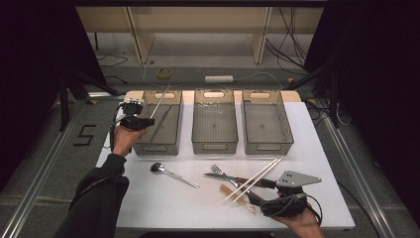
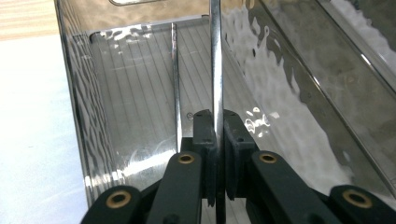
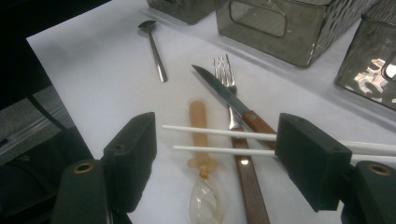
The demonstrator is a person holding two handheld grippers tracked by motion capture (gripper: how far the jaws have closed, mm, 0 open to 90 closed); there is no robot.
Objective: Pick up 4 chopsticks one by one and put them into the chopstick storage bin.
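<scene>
1. Your right gripper [image 1: 257, 191] sits at the near right of the table, jaws spread wide, pads pressing on nothing

2. Between those open jaws in the right gripper view run two white chopsticks [image 3: 219, 140], side by side; they lie across the other cutlery and no pad touches them

3. Under the chopsticks lies a wooden-handled knife [image 3: 233, 105] with its blade pointing far and left, and a fork [image 3: 225, 70] lies just beside it, tines far

4. Near the knife, on its left, lies a spoon with a tan handle and a clear bowl [image 3: 201, 158], the bowl toward you

5. Well apart, to the left, a metal spoon [image 1: 173, 173] lies alone on the white table [image 1: 148, 198], bowl at the far left end

6. Three clear bins stand in a row along the far edge: left bin [image 1: 171, 144], middle bin [image 1: 214, 144], right bin [image 1: 267, 144]

7. Your left gripper [image 1: 143, 120] is at the near left corner of the left bin, held in your left hand [image 1: 124, 139]

8. Its jaws are clamped on a thin metal rod [image 2: 215, 60], which stands up from between the pads and slants far and right above the left bin [image 2: 140, 93]

9. Beside the rod in the left gripper view a second thin bright line [image 2: 175, 84] shows against the bin; you cannot tell whether it is a reflection or another piece
</scene>
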